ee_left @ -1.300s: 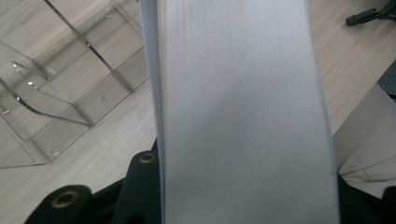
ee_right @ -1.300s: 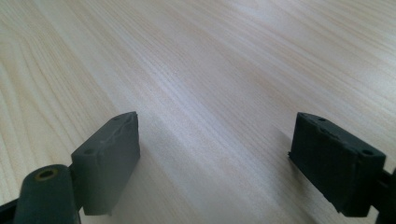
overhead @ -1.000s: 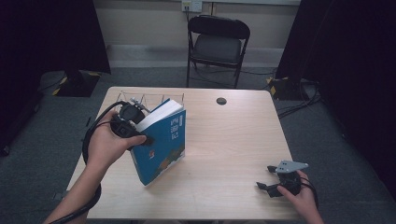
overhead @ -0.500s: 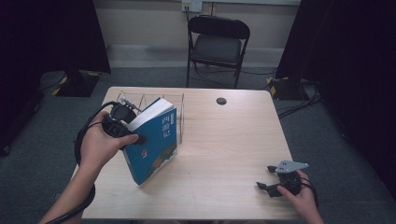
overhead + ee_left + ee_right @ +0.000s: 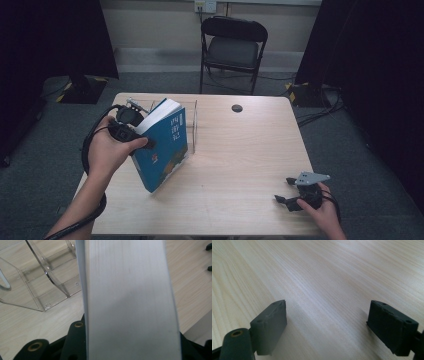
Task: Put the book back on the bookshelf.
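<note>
Beside the clear rack [image 5: 192,125], left gripper [image 5: 131,131] jaws clenched on the tilted blue book [image 5: 167,145], lower corner touching the counter [image 5: 240,165]. Right gripper [image 5: 292,192] jaws released, near the counter's front edge.

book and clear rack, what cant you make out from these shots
- High view: the blue book cover lettering is too small to read.
- High view: the left gripper jaw tips are hidden by the book and the hand.
- Left gripper view: the book's page edge fills the middle, hiding the table behind it; the cover is out of sight.
- Left gripper view: the clear rack is cut off by the top and left edges.
</note>
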{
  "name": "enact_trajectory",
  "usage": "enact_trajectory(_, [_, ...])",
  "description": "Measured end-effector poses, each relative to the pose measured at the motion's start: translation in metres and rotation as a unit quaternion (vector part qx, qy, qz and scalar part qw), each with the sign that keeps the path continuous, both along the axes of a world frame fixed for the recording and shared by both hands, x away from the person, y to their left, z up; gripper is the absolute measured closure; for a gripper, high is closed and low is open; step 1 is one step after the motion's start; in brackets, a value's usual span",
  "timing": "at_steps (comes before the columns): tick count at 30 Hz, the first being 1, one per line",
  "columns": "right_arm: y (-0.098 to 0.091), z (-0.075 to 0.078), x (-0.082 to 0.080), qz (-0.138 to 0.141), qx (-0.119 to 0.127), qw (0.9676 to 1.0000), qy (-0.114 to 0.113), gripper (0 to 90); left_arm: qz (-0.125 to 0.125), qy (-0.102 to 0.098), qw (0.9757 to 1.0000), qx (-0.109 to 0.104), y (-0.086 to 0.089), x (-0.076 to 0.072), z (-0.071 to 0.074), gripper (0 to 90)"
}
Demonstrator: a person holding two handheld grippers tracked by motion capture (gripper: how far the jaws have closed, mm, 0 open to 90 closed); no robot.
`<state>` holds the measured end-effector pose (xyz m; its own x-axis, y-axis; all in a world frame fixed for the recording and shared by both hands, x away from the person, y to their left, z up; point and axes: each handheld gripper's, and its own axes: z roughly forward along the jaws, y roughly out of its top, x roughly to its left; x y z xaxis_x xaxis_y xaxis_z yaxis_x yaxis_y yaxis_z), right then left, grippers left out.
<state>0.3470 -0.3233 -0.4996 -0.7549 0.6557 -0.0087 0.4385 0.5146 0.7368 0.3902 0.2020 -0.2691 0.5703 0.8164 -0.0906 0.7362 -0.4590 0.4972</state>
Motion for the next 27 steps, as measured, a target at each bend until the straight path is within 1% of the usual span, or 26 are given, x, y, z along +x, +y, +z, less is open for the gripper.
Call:
enact_trajectory(3, [0.000,0.000,0.000,0.000,0.000,1.0000,0.000,15.1,0.007,0.000,1.0000,-0.003,0.000,0.002,0.000,62.1])
enact_trajectory(6, [0.000,0.000,0.000,0.000,0.000,1.0000,0.000,15.1,0.014,0.003,0.9999,0.000,-0.002,0.004,0.001,62.1])
enact_trajectory(9, [0.000,0.000,0.000,0.000,0.000,1.0000,-0.001,15.1,0.015,0.004,0.9999,0.004,-0.003,0.006,0.000,62.1])
enact_trajectory(10, [0.000,0.000,0.000,0.000,0.000,1.0000,0.000,15.1,0.020,0.004,0.9998,0.004,-0.004,0.006,0.000,62.1])
enact_trajectory(12, [0.000,0.000,0.000,0.000,0.000,1.0000,0.000,15.1,0.020,0.001,0.9998,0.008,-0.005,0.006,0.000,62.1])
enact_trajectory(13, [0.000,0.000,0.000,0.000,0.000,1.0000,0.000,15.1,0.023,-0.001,0.9997,0.008,-0.005,0.007,-0.001,62.1])
enact_trajectory(14, [0.000,0.000,0.000,0.000,0.000,1.0000,0.000,15.1,0.031,0.001,0.9995,0.002,-0.005,0.008,-0.001,62.1])
enact_trajectory(15, [0.000,0.000,0.000,0.000,0.000,1.0000,0.000,15.1,0.031,0.001,0.9995,0.002,-0.005,0.008,-0.001,62.1])
enact_trajectory(16, [0.000,0.000,0.000,0.000,0.000,1.0000,0.000,15.1,0.038,0.000,0.9993,0.000,-0.005,0.009,-0.001,62.1])
enact_trajectory(19, [0.000,0.000,0.000,0.000,0.000,1.0000,0.000,15.1,0.034,-0.003,0.9994,0.005,-0.007,0.009,-0.001,62.1])
enact_trajectory(22, [0.000,0.000,0.000,0.000,0.000,1.0000,0.000,15.1,0.040,0.000,0.9992,0.003,-0.011,0.011,-0.002,62.1])
enact_trajectory(24, [0.000,0.000,0.000,0.000,0.000,1.0000,0.000,15.1,0.040,0.002,0.9992,0.001,-0.010,0.012,-0.002,62.1])
enact_trajectory(25, [0.000,0.000,0.000,0.000,0.000,1.0000,0.000,15.1,0.041,0.002,0.9992,0.000,-0.011,0.013,-0.003,62.1])
enact_trajectory(27, [0.000,0.000,0.000,0.000,0.000,1.0000,0.000,15.1,0.041,-0.002,0.9992,0.004,-0.013,0.012,-0.004,62.1])
